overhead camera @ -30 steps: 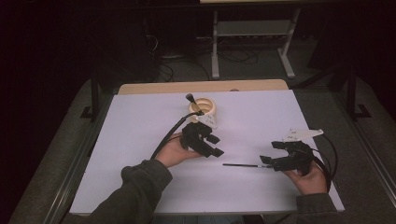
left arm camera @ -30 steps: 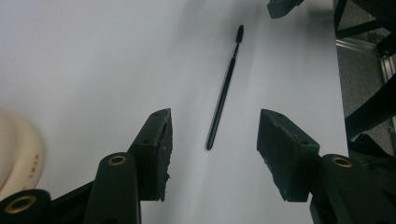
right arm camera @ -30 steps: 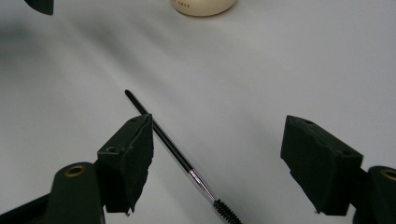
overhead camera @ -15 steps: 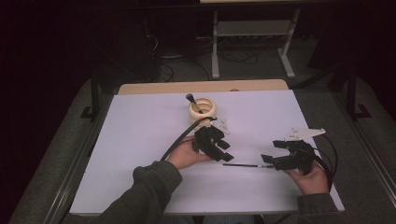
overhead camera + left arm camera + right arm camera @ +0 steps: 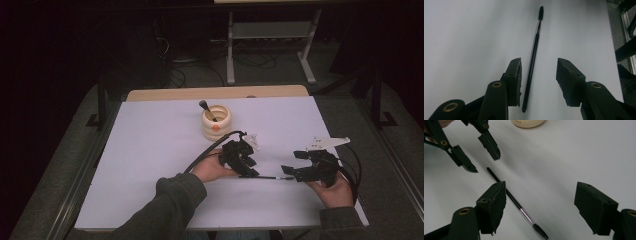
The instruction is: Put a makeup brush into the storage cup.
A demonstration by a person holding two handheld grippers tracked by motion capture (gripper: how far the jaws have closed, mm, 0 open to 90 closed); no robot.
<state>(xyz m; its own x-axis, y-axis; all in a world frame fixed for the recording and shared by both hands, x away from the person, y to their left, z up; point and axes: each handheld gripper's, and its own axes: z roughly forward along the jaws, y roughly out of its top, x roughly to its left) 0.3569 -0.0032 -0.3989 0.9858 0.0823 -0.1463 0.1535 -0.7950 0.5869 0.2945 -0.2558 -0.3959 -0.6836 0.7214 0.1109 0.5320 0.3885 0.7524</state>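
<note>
A thin black brush with a small bristled tip lies flat on the white table sheet, between my two grippers. My left gripper hovers over its handle end. The handle runs between the jaws close to the left pad, untouched, and the jaws have just been closing. My right gripper stands open at the bristle end. The brush passes by its left pad, with the left gripper beyond it.
A cream ringed holder with a dark brush standing in it sits toward the back of the sheet; its base is also in the right gripper view. A bare wooden strip edges the far side. Metal stand legs rise beyond.
The left hand has moved right and lower, from near the holder to the brush's handle end, and its jaws have narrowed. The right hand and the brush have stayed put.
</note>
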